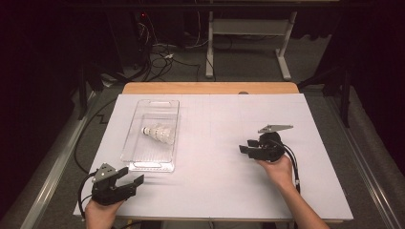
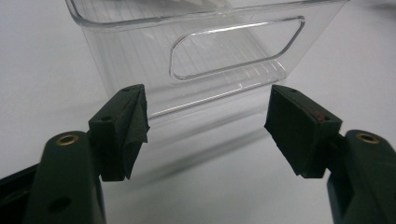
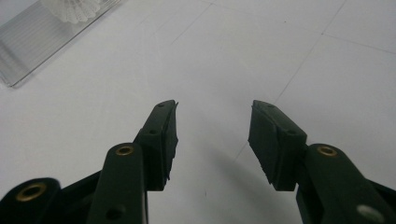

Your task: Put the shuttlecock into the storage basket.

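Evidently the work in hand centres on the shuttlecock (image 1: pixel 158 133), which lies on its side inside the clear tray (image 1: pixel 143 162) at the left of the white table (image 1: pixel 229 186), with its feather skirt towards the right. Both grippers are empty. The left gripper (image 1: pixel 132 177) rests near the table's front left corner, its jaws spread wide and aimed at the tray's near end wall, just short of it. The right gripper (image 1: pixel 244 146) sits well apart on the right half of the table, pointing left towards the tray, its jaws held moderately apart with nothing between them.

To do this step well, I judge that one gripper should steady the light tray by its handle slot (image 2: pixel 236 49) while the other comes down over the rim and closes gently on the shuttlecock's firmer cork end, since the skirt would crush easily.

Some things are hard to read. From above, the cork tip blurs into the tray's ribbed floor. In the right gripper view the shuttlecock (image 3: pixel 71 8) is cut off by the top edge, leaving just a sliver of skirt. The left gripper view crops the tray's far end, and the room beyond the table is too dark to make out
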`<state>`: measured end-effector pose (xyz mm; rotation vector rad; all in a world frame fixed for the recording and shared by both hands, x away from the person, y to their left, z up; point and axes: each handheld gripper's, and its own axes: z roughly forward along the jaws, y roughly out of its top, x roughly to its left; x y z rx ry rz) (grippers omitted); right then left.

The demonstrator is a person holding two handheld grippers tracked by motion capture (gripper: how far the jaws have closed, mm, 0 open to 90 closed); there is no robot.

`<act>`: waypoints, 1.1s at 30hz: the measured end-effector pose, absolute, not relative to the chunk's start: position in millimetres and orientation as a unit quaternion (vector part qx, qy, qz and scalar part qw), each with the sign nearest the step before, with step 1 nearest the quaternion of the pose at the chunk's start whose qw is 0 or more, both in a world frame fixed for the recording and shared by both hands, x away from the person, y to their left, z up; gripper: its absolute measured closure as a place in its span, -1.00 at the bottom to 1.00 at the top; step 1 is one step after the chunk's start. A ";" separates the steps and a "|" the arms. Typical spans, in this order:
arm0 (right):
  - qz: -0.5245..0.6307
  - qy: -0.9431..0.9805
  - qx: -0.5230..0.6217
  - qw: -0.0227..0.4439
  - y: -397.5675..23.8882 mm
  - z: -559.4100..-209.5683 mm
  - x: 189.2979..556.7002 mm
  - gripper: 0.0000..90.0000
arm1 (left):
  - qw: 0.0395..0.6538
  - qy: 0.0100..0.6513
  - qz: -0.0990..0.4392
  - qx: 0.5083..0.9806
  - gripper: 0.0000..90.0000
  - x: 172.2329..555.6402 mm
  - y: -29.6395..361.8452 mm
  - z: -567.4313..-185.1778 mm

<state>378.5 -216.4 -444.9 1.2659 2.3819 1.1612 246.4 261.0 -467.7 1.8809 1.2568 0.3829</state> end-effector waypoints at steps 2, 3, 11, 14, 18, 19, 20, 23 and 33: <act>0.395 0.806 0.429 0.102 -217.5 -445.0 377.5 0.16 | 0.411 0.499 0.152 0.747 -0.32 246.3 261.0 -467.7; 0.395 0.805 0.430 0.102 -217.9 -445.0 377.0 0.16 | 0.411 0.499 0.152 0.747 -0.32 246.3 261.0 -467.7; 0.394 0.805 0.430 0.106 -222.0 -445.7 373.8 0.15 | 0.411 0.500 0.152 0.747 -0.32 246.4 261.1 -467.7; 0.394 0.805 0.430 0.107 -223.3 -445.7 372.3 0.14 | 0.411 0.500 0.152 0.747 -0.32 246.2 261.1 -467.7; 0.395 0.804 0.431 0.110 -226.3 -445.9 370.2 0.13 | 0.411 0.500 0.153 0.747 -0.32 246.2 261.1 -467.6; 0.395 0.804 0.431 0.111 -227.1 -445.9 369.6 0.13 | 0.412 0.500 0.153 0.747 -0.32 246.1 261.1 -467.6; 0.394 0.804 0.431 0.112 -227.9 -445.8 368.8 0.13 | 0.411 0.500 0.153 0.747 -0.32 246.2 261.1 -467.6; 0.395 0.803 0.432 0.114 -231.0 -445.6 366.7 0.12 | 0.411 0.500 0.153 0.747 -0.32 246.1 261.0 -467.5; 0.394 0.800 0.437 0.120 -240.2 -446.8 360.2 0.11 | 0.411 0.500 0.153 0.747 -0.32 246.0 260.9 -467.5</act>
